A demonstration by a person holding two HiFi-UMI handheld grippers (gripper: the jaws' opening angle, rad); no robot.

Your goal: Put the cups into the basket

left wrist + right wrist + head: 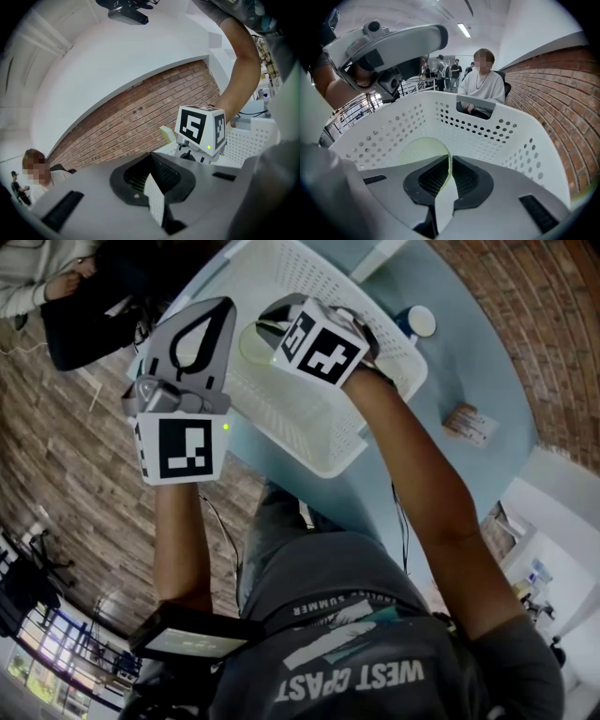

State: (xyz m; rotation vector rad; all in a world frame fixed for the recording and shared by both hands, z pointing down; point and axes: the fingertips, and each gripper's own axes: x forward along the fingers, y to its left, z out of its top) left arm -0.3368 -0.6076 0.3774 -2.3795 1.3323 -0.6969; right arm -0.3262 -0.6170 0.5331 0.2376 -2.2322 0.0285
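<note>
You stand at a round pale-blue table (473, 357) on a floor of brown wood planks (56, 456). A red brick wall (562, 93) runs along your right side, with plain white wall (117, 70) above the brick. A strip light (464, 30) glows on the ceiling, and bright windows (33, 652) show at the head view's lower left.

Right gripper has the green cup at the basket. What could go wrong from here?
1. The right gripper pinches the green cup only by its thin wall, so the cup may twist or slip before it is low in the basket.
2. The left gripper, shut and empty, hangs close beside the right one, and the two could knock together.
3. The blue cup stands right by the basket's far wall, so shoving the basket might tip it.
</note>
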